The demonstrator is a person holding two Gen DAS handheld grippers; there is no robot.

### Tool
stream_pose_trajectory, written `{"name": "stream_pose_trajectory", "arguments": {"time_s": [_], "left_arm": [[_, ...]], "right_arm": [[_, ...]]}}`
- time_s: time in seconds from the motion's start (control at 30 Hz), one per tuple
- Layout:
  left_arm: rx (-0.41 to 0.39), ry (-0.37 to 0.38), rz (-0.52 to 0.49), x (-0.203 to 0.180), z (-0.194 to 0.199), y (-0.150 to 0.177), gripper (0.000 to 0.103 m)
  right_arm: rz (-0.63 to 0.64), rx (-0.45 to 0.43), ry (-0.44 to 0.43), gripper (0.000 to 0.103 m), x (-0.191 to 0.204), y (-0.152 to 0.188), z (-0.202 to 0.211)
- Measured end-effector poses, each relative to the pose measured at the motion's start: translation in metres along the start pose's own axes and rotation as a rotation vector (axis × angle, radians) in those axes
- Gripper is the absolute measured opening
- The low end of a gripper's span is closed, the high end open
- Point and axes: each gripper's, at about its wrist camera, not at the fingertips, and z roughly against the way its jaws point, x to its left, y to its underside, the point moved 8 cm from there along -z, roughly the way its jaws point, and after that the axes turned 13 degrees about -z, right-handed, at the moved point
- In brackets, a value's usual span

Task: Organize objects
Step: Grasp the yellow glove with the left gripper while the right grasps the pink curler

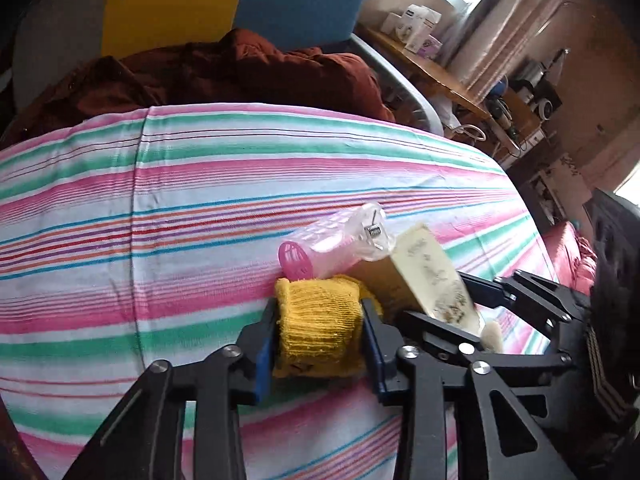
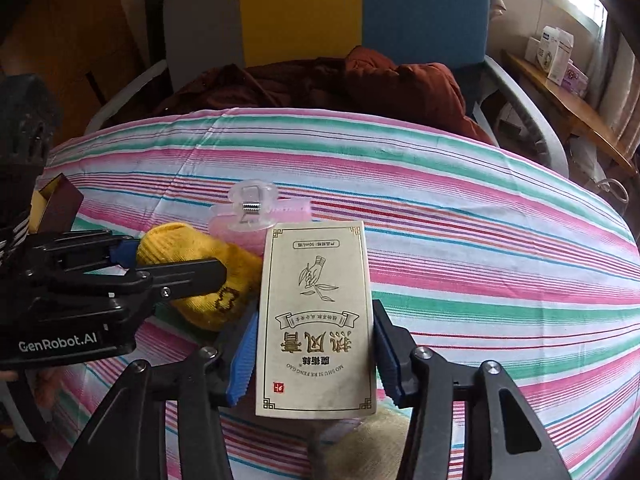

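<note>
My left gripper is shut on a yellow knitted sock roll, resting on the striped cloth. My right gripper is shut on a cream cardboard box with Chinese print, held just right of the sock. The box also shows in the left wrist view, with the right gripper around it. A clear pink hair clip lies just beyond both items; it also shows in the right wrist view. The left gripper shows at left in the right wrist view.
A small brown and yellow open box sits at the cloth's left edge. A maroon garment lies on a grey, yellow and blue chair behind the cloth. A wooden shelf with white boxes stands at right.
</note>
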Motion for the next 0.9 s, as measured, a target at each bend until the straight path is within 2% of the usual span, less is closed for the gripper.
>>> {"name": "stream_pose_trajectory", "arguments": {"time_s": [0.17, 0.27, 0.37, 0.6, 0.7, 0.77, 0.83, 0.9], "left_arm": [[-0.012, -0.021, 0.008, 0.004, 0.027, 0.022, 0.031], [-0.003, -0.041, 0.012, 0.01, 0.043, 0.041, 0.031], [0.003, -0.064, -0.009, 0.012, 0.06, 0.065, 0.031], [-0.004, -0.052, -0.038, 0.004, 0.092, 0.105, 0.031], [-0.016, -0.047, -0.079, -0.009, 0.099, 0.111, 0.031], [-0.024, -0.037, -0.109, -0.019, 0.102, 0.115, 0.031], [-0.029, -0.036, -0.139, -0.026, 0.106, 0.124, 0.031], [-0.025, -0.019, -0.155, -0.031, 0.107, 0.135, 0.031]], "right_arm": [[0.021, 0.034, -0.06, 0.051, 0.017, 0.01, 0.002], [0.064, 0.074, -0.119, 0.051, 0.042, 0.022, 0.004], [0.12, 0.092, -0.105, 0.052, 0.063, 0.035, 0.004], [0.069, 0.125, 0.005, 0.051, 0.074, 0.051, 0.0], [0.057, 0.111, 0.034, 0.052, 0.075, 0.053, 0.0], [0.033, 0.074, 0.047, 0.057, 0.073, 0.05, 0.012], [0.006, 0.024, 0.044, 0.073, 0.072, 0.045, 0.027], [-0.01, -0.029, 0.037, 0.077, 0.075, 0.042, 0.046]]}}
